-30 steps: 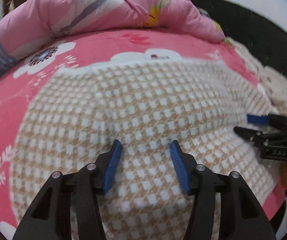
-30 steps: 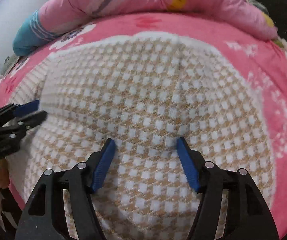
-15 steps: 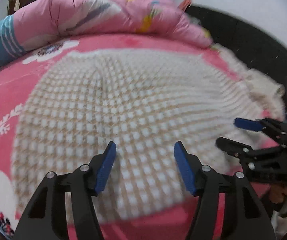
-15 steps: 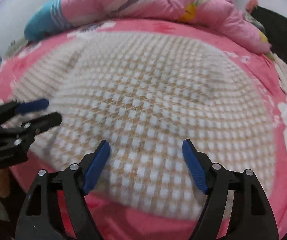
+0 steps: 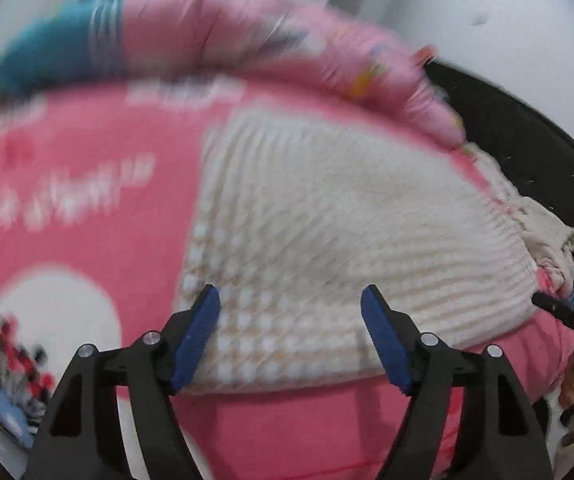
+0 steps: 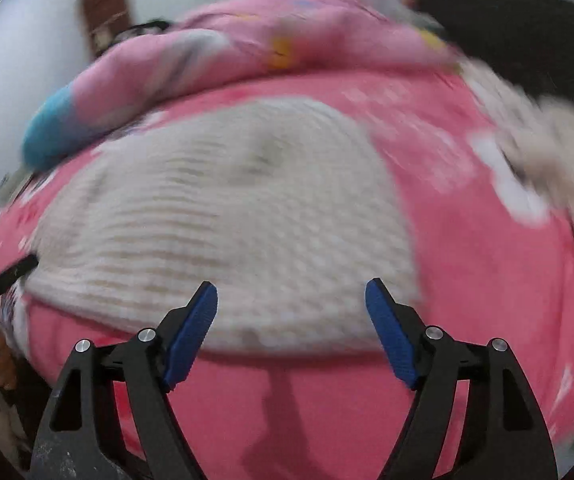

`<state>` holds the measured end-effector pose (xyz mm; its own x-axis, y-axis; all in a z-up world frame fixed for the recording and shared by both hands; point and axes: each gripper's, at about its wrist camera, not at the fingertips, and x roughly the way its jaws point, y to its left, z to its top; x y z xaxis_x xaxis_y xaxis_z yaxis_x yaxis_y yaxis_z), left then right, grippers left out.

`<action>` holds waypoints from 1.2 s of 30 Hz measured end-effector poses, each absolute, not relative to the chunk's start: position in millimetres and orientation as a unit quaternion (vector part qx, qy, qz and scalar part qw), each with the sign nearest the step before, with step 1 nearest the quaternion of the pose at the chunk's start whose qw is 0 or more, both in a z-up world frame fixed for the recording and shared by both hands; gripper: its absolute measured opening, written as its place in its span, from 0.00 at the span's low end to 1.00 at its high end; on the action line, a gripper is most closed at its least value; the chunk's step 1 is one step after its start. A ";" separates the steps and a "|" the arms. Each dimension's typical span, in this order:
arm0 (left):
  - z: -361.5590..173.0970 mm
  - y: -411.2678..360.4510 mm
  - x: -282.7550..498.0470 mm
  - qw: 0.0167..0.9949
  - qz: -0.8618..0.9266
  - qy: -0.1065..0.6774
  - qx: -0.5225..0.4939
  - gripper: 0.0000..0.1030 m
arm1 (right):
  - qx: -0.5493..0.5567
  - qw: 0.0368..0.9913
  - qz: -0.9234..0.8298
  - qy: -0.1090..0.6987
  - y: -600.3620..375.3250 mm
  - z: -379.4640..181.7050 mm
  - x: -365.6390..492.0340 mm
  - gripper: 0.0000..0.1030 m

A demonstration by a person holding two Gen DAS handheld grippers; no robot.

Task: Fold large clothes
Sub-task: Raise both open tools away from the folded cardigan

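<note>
Holding: nothing in either tool; your left gripper [image 5: 290,330] and right gripper [image 6: 291,326] both stand wide apart and empty, poised over the near hem.
Garment: the cream checked knit [image 5: 327,220] lies spread flat on the pink bedsheet [image 5: 87,208], its near edge just short of the bed's front edge.
Left side: bare sheet lies to the left of the knit's straight side edge, so you have room to swing in there.
Middle: the hem [image 6: 287,340] lies between your blue pads; both views are blurred, so its exact line is hard to judge.
Right side: a loose cream pile [image 6: 559,168] sits near the knit's far right, against a dark surface [image 5: 527,152]; room is tighter there.
Back: the rolled pink quilt [image 5: 247,36] bounds the far edge.
Risk: closing too deep would likely pinch the sheet along with the knit and drag it.
Risk: uneven grips at the two corners would probably skew the fold.
Risk: carrying the cloth far right could snag the pile.
</note>
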<state>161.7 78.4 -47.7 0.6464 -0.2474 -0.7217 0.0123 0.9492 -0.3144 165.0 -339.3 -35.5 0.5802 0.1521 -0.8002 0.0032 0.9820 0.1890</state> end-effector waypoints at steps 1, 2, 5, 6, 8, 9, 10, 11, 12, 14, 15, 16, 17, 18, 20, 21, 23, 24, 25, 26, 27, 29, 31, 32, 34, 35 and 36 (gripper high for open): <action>-50.5 80.9 162.0 0.898 -0.072 0.411 -0.144 0.69 | 0.107 0.870 0.038 0.481 -346.1 -50.8 166.2 0.70; -48.5 77.5 160.4 0.901 -0.067 0.406 -0.136 0.70 | 0.124 0.871 0.041 0.474 -346.1 -54.2 164.7 0.70; -36.5 67.2 160.5 0.905 -0.057 0.407 -0.115 0.70 | 0.116 0.882 0.032 0.455 -341.3 -33.5 149.6 0.70; -32.6 63.7 158.6 0.905 -0.060 0.405 -0.118 0.70 | 0.113 0.889 0.037 0.441 -335.0 -20.2 139.9 0.70; -25.9 59.5 145.8 0.907 -0.062 0.399 -0.118 0.70 | 0.091 0.904 0.050 0.415 -320.9 3.5 122.1 0.73; -20.7 57.9 138.7 0.910 -0.065 0.393 -0.114 0.70 | 0.077 0.909 0.052 0.405 -312.1 10.2 115.3 0.75; -16.2 56.1 133.2 0.912 -0.068 0.389 -0.111 0.71 | 0.060 0.917 0.055 0.391 -309.2 19.9 105.4 0.77; -8.5 49.9 123.8 0.915 -0.074 0.383 -0.102 0.76 | 0.043 0.924 0.058 0.375 -300.9 29.0 96.5 0.82; -3.5 45.2 116.9 0.918 -0.079 0.377 -0.093 0.78 | 0.022 0.933 0.064 0.354 -289.6 40.9 85.0 0.85; 9.4 31.5 101.4 0.925 -0.086 0.362 -0.075 0.88 | -0.003 0.944 0.074 0.321 -274.3 54.1 72.9 0.92; 14.3 26.7 95.4 0.928 -0.088 0.355 -0.069 0.91 | -0.012 0.947 0.079 0.310 -275.6 52.4 67.4 0.92; 22.1 20.4 87.6 0.933 -0.089 0.343 -0.067 0.95 | -0.021 0.950 0.082 0.301 -268.4 56.1 65.9 0.92; 28.3 16.0 80.7 0.936 -0.089 0.334 -0.066 0.95 | -0.025 0.951 0.085 0.295 -263.0 53.0 73.9 0.92; 34.3 11.7 76.4 0.938 -0.089 0.329 -0.065 0.95 | -0.029 0.953 0.088 0.288 -255.5 56.2 69.3 0.92; 42.4 4.5 71.0 0.941 -0.081 0.324 -0.053 0.95 | -0.031 0.954 0.094 0.282 -246.6 59.5 67.6 0.92; 46.1 0.2 68.3 0.942 -0.073 0.324 -0.040 0.95 | -0.031 0.955 0.094 0.281 -243.0 60.4 65.9 0.92; 51.9 -4.4 62.8 0.944 -0.059 0.323 -0.014 0.95 | -0.034 0.956 0.093 0.275 -236.9 61.8 65.9 0.92; 54.9 -5.9 58.8 0.947 -0.051 0.317 -0.005 0.95 | -0.036 0.957 0.090 0.272 -233.0 63.1 63.2 0.92; 57.9 -6.0 54.0 0.950 -0.044 0.310 -0.004 0.95 | -0.039 0.959 0.088 0.266 -230.7 64.6 62.2 0.92; 59.2 -5.3 51.5 0.951 -0.037 0.306 -0.005 0.95 | -0.042 0.961 0.086 0.260 -228.9 66.5 61.8 0.92; 61.3 -4.1 47.7 0.953 -0.024 0.301 -0.007 0.95 | -0.044 0.962 0.084 0.255 -227.1 66.1 61.2 0.92; 64.4 -5.0 42.3 0.955 0.008 0.297 0.002 0.95 | -0.049 0.966 0.077 0.244 -223.5 72.1 57.0 0.92; 65.6 -7.0 40.7 0.954 0.041 0.298 0.022 0.95 | -0.052 0.968 0.070 0.237 -221.1 75.6 54.9 0.92; 65.8 -6.8 40.2 0.953 0.051 0.296 0.028 0.95 | -0.054 0.969 0.064 0.232 -219.8 77.1 53.4 0.92; 65.4 -4.9 39.3 0.953 0.060 0.294 0.031 0.95 | -0.055 0.973 0.051 0.220 -218.4 77.7 50.4 0.92; 65.5 -3.5 38.5 0.953 0.063 0.294 0.029 0.95 | -0.056 0.973 0.047 0.218 -217.1 78.1 49.0 0.92; 65.3 -1.6 37.8 0.953 0.067 0.293 0.026 0.95 | -0.058 0.973 0.044 0.219 -215.5 78.4 48.4 0.92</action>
<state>37.8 -1.6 65.3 0.8196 0.1426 -0.5549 -0.1126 0.9897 0.0880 48.4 -215.5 78.4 0.9004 0.0604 -0.4308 -0.1113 0.9893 -0.0941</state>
